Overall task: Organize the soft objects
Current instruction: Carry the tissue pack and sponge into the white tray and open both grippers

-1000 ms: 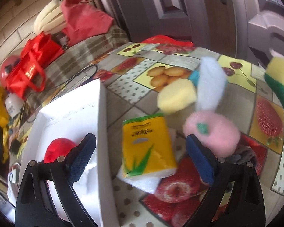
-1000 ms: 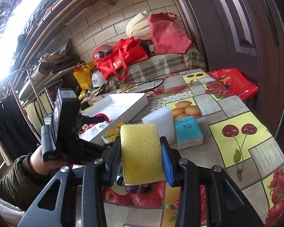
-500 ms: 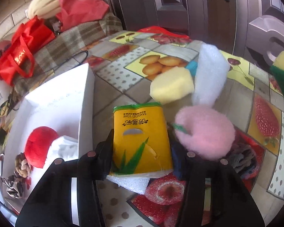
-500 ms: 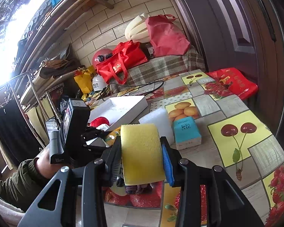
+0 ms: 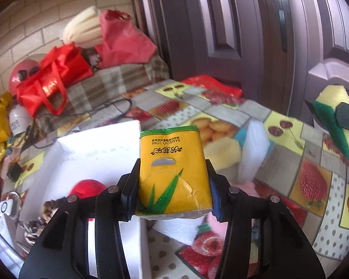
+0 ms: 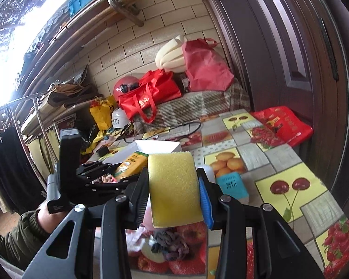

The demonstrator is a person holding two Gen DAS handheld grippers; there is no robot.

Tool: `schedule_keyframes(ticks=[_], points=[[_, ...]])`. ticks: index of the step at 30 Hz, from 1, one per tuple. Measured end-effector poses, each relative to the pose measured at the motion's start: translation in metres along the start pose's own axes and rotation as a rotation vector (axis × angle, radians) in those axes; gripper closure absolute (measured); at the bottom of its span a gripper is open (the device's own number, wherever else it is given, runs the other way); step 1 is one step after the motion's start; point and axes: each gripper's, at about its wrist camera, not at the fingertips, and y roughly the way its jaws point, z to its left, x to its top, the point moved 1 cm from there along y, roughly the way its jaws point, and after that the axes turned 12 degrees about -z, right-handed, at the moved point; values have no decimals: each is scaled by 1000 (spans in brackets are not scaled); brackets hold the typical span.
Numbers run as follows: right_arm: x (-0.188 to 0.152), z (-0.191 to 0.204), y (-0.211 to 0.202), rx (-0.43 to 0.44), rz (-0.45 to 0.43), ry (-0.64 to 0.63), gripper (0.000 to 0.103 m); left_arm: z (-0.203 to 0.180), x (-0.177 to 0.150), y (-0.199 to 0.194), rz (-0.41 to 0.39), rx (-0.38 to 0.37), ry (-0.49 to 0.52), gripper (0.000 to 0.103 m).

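My left gripper [image 5: 172,187] is shut on a yellow tissue pack [image 5: 172,169] with a green leaf print, held up off the table. Behind and to the left of it lies an open white box [image 5: 100,148] with a red ball [image 5: 86,187] inside. My right gripper [image 6: 174,195] is shut on a yellow sponge [image 6: 174,186] with a green scouring side, also seen at the right edge of the left wrist view as the sponge [image 5: 337,116]. In the right wrist view the left gripper [image 6: 100,174] and the tissue pack [image 6: 132,165] hang left of the sponge.
On the fruit-print tablecloth [image 5: 314,181] lie a second yellow sponge [image 5: 223,153], a white foam block [image 5: 253,148], a pink pom-pom [image 5: 215,223], a teal tissue pack [image 6: 232,183] and a dark scrunchie [image 6: 172,241]. Red bags [image 6: 151,93] sit behind. A person's hand [image 6: 44,214] holds the left gripper.
The left gripper's jaws closed on the yellow tissue pack and lifted it off the white foam beneath. The right gripper rose slightly, still holding the sponge.
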Motion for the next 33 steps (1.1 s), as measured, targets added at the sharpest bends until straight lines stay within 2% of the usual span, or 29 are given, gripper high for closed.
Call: schedule_keyframes(ticks=[14, 21, 33], points=[[27, 15, 10, -41, -40, -6, 64, 41, 3, -19, -53, 86, -90, 54], [34, 24, 18, -30, -48, 3, 64, 53, 5, -27, -76, 114, -111, 54], [45, 42, 40, 18, -48, 23, 64, 112, -4, -35, -92, 226, -218, 54]])
